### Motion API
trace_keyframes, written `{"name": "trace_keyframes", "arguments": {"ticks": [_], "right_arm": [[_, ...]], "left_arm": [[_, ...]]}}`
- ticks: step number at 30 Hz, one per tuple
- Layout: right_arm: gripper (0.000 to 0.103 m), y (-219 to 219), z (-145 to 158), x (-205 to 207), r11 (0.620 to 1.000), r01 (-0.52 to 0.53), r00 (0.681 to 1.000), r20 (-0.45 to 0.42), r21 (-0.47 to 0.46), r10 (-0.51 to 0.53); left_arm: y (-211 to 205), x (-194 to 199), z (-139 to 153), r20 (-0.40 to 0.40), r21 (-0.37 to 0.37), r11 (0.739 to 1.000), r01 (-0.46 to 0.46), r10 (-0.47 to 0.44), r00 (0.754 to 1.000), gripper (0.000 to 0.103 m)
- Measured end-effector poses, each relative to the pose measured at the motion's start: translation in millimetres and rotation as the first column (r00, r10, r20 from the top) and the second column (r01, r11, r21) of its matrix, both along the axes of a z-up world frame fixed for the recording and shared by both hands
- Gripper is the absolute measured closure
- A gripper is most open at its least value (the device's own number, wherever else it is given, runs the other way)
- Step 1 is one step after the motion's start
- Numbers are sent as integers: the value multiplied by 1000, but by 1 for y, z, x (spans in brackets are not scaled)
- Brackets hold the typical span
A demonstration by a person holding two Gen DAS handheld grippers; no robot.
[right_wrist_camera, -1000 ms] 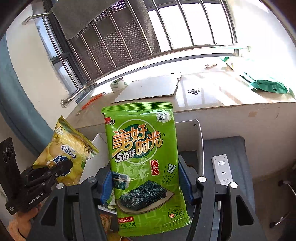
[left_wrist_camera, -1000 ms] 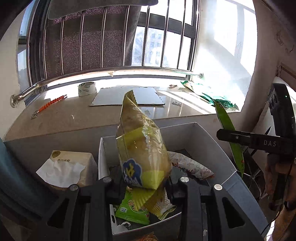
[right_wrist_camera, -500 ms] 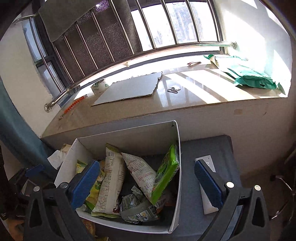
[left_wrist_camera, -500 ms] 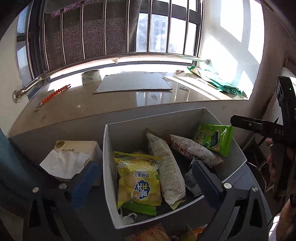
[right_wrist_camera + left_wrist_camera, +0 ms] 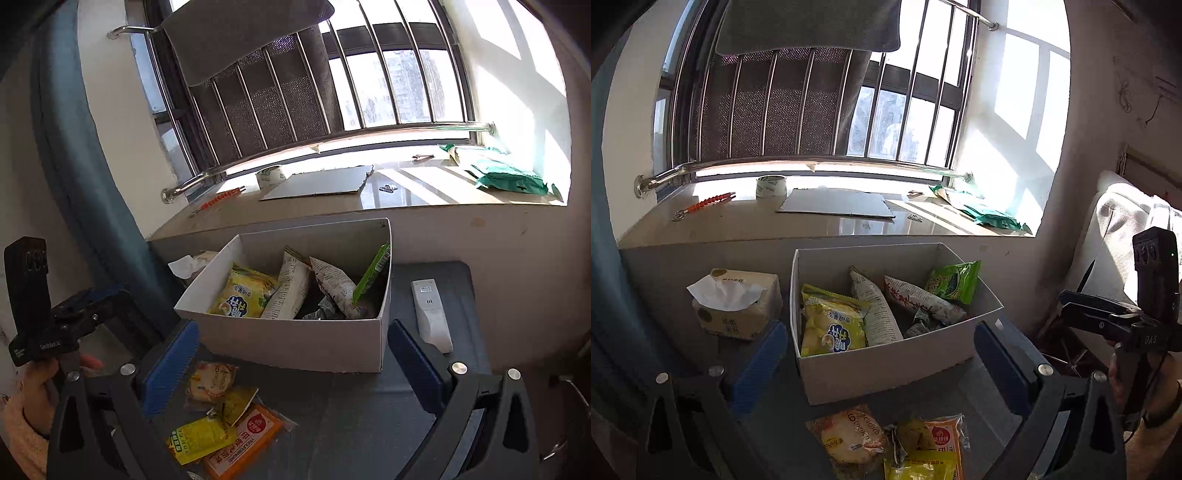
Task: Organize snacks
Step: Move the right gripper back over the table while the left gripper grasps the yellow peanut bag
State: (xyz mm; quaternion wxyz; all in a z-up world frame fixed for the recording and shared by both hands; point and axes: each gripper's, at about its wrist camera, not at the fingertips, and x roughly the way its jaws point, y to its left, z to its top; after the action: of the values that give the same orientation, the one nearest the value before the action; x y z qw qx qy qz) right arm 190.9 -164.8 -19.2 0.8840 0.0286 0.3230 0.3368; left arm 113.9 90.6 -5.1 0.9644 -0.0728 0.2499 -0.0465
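Observation:
A white cardboard box (image 5: 886,363) (image 5: 295,341) on the dark table holds several snack bags: a yellow chip bag (image 5: 833,325) (image 5: 243,293), a green seaweed pack (image 5: 953,282) (image 5: 373,271) leaning on its right wall, and white printed bags (image 5: 877,312). Loose snack packets (image 5: 886,443) (image 5: 225,424) lie on the table in front of the box. My left gripper (image 5: 881,363) is open and empty, pulled back in front of the box. My right gripper (image 5: 291,365) is open and empty, also in front of the box.
A tissue box (image 5: 737,306) stands left of the white box. A white remote (image 5: 430,314) lies right of it. The window ledge behind holds a tape roll (image 5: 771,185), a cardboard sheet (image 5: 836,202) and green bags (image 5: 986,214). A blue curtain (image 5: 81,147) hangs at the left.
Both grippers let go of their bags: the yellow bag and the green seaweed pack now lie in the box. Both grippers opened and drew back toward me.

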Motion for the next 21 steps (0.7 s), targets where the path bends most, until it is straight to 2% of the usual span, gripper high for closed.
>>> {"name": "trace_keyframes", "arguments": {"ticks": [2, 5, 7, 9, 12, 15, 19, 21], "right_arm": [[0, -3, -11, -23, 1000, -11, 1000, 8, -11, 11], [0, -9, -34, -51, 1000, -13, 1000, -10, -25, 13], [0, -15, -49, -69, 1000, -15, 999, -34, -23, 15], [0, -21, -62, -86, 999, -1, 999, -38, -49, 0], [0, -39, -80, -108, 997, 54, 997, -61, -50, -57], [0, -52, -97, -122, 997, 53, 989, -134, -50, -60], [0, -55, -109, -131, 993, 63, 986, -147, -98, -77], [0, -52, -111, -133, 993, 50, 987, -146, -103, -65]], "left_arm": [[-7, -20, -8, 38, 16, 1000, -3, 2, 999, 0], [-17, -44, -25, -5, -5, 1000, 25, -25, 1000, 0], [-21, -59, -38, -41, -51, 997, 51, -53, 998, 0], [-27, -75, -50, -65, -69, 997, 39, -43, 997, 0], [-38, -100, -68, -70, -14, 1000, -8, 7, 998, 0], [-48, -116, -82, -91, 9, 1000, 16, -15, 996, 0], [-60, -119, -98, -160, 43, 998, 55, -48, 986, 0], [-62, -115, -107, -197, 33, 996, 78, -70, 978, 0]]}}
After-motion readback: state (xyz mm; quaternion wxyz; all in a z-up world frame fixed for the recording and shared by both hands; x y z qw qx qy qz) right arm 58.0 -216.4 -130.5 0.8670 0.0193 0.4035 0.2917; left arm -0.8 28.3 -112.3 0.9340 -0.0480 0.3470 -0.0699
